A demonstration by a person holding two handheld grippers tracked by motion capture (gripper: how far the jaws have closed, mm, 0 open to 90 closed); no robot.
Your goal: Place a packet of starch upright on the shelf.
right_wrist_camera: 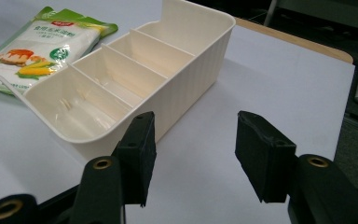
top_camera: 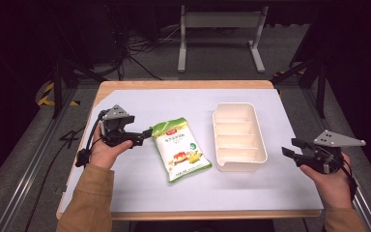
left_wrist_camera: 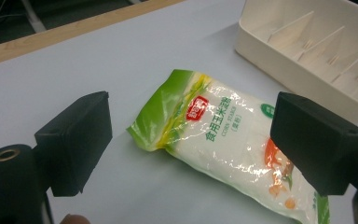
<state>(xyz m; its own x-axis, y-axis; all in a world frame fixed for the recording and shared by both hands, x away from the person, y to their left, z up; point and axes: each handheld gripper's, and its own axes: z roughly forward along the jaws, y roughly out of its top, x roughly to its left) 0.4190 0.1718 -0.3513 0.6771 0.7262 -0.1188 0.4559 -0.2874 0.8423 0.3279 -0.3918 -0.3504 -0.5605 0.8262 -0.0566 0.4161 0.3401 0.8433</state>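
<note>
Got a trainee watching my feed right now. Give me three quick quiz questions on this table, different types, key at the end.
1. True or false: the left tool is shut on the corn starch bag.
2. How many compartments does the cream divided bin have? A two, B four, C six.
3. Which tool is nearer the bin?

Key: 1 false, its jaws stand open beside the bag. 2 B. 3 The right tool.
</note>
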